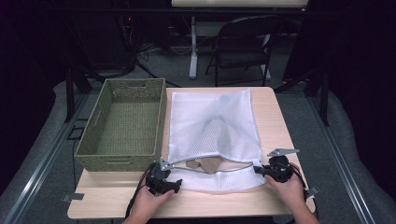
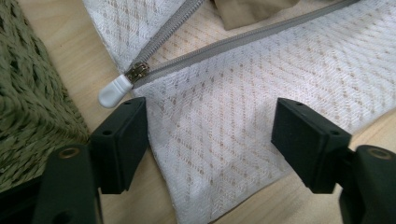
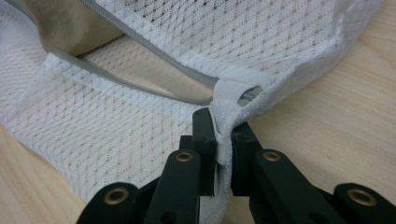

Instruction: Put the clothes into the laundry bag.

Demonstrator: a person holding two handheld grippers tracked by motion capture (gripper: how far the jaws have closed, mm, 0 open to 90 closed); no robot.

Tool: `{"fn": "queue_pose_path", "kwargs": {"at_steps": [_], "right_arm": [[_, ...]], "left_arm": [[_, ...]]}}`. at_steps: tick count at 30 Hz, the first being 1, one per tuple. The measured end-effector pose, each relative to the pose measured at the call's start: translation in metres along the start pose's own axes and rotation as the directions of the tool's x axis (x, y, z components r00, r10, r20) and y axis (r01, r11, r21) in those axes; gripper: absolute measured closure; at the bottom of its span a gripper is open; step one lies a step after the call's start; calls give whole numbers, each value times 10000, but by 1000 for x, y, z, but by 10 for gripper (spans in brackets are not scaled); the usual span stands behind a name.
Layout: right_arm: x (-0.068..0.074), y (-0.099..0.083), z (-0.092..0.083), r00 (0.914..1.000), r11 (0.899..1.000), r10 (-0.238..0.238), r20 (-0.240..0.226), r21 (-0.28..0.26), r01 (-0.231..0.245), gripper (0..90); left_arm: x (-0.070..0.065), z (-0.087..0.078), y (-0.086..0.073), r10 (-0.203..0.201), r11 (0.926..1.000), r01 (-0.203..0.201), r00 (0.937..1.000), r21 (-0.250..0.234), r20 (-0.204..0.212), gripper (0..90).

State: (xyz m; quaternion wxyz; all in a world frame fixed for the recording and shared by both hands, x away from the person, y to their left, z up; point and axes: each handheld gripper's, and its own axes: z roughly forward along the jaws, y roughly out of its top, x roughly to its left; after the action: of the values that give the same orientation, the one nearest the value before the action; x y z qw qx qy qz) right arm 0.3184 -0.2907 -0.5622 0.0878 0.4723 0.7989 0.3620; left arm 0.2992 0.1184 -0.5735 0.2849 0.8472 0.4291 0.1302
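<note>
The mesh bag (image 1: 212, 135) is lying flat on the surface just beside the basket (image 1: 122, 126), soft, light and floppy, so it is best taken at a corner or the zipper pull (image 2: 114, 89). The right gripper (image 3: 223, 140) is pinching the bag's near corner, its hand low on the surface; the left gripper (image 2: 210, 135) is hovering with jaws spread just short of the pull.

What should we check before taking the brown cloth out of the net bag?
1. Right gripper pinches the mesh bag's corner: ok.
2. Left gripper open above the bag, holding nothing: ok.
3. Zipper open, white pull tab at its end: ok.
4. Tan cloth peeking from the opening: ok.
5. Green basket beside the bag: ok.
6. More items inside the bag: cannot tell.
</note>
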Motion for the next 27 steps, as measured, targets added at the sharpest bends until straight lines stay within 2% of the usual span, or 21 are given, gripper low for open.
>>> {"fn": "queue_pose_path", "kwargs": {"at_steps": [14,22,27], "right_arm": [[3,-1,0,9999,9999,-112,-37,25,112,825],[6,-5,-4,9997,9998,-214,88,7,213,791],[7,-8,-7,9992,9996,-286,271,-77,288,760]], "left_arm": [[-4,0,5,304,9995,-301,9992,-127,275,632],[-5,1,9,378,9993,-377,9979,-35,530,770],[-4,3,10,324,9995,-321,9974,-57,644,821]]}}
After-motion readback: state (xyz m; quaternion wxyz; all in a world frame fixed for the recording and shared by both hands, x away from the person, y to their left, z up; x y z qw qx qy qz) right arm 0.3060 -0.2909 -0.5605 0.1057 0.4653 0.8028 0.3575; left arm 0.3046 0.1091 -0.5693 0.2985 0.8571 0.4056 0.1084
